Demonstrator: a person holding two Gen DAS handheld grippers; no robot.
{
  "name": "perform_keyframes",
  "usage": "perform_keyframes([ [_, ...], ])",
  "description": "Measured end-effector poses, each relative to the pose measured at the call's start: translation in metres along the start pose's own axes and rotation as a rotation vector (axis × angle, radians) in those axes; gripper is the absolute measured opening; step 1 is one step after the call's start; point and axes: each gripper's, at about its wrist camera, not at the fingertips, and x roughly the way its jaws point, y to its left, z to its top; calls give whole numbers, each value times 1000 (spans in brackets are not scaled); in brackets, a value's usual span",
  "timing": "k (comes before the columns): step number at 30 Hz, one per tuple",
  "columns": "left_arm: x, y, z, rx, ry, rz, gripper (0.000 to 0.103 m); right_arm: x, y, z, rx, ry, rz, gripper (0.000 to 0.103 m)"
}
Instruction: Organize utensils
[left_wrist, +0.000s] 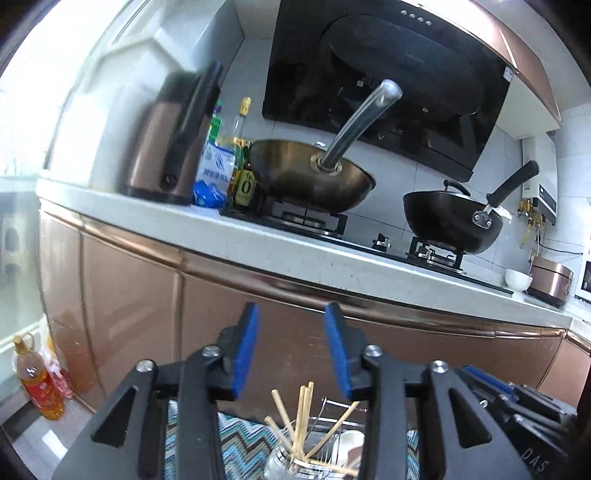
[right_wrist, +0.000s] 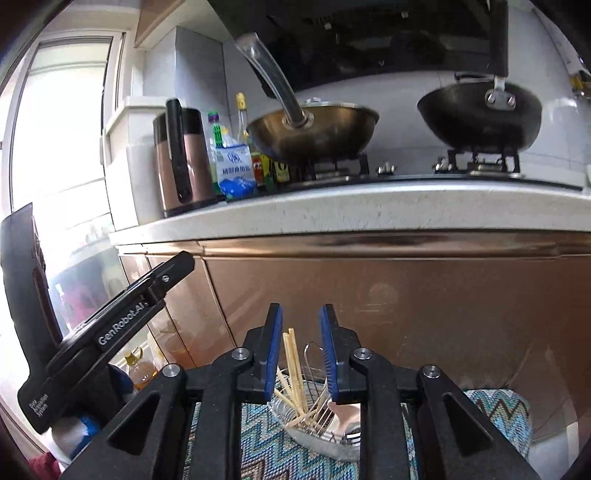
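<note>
Several wooden chopsticks (left_wrist: 299, 421) stand upright in a metal wire utensil holder (left_wrist: 317, 458) on a zigzag-patterned cloth (left_wrist: 240, 443). A pale spoon (left_wrist: 349, 448) lies in the holder beside them. My left gripper (left_wrist: 291, 321) is open and empty, raised above the holder. In the right wrist view the chopsticks (right_wrist: 293, 365), the holder (right_wrist: 314, 424) and the spoon (right_wrist: 343, 415) sit below my right gripper (right_wrist: 300, 325), which is open and empty. The left gripper's body (right_wrist: 110, 328) shows at the left of that view.
A white counter (left_wrist: 258, 243) on copper cabinets (left_wrist: 129, 306) carries a kettle (left_wrist: 166, 140), bottles (left_wrist: 240, 158), a salt bag (left_wrist: 214, 173), a steel wok (left_wrist: 310, 173) and a black wok (left_wrist: 454, 218) on a stove. An oil bottle (left_wrist: 37, 380) stands on the floor.
</note>
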Motion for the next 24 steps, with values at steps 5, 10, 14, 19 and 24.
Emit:
perform_keyframes([
  [5,-43,5,14,18,5,15,42,-46,11,-2,-9,-30,-30,28],
  [10,-89,13,21,39,7,40,48,-90,20,-5,-30,-65,-77,34],
  [14,-121,23,18,60,22,59,52,-123,23,-15,-50,-88,-126,41],
  [19,-156,41,16,37,21,73,56,-154,27,-28,-57,-106,-174,47],
  [24,-180,53,17,27,27,113,57,-179,31,-34,-58,-126,-205,54],
])
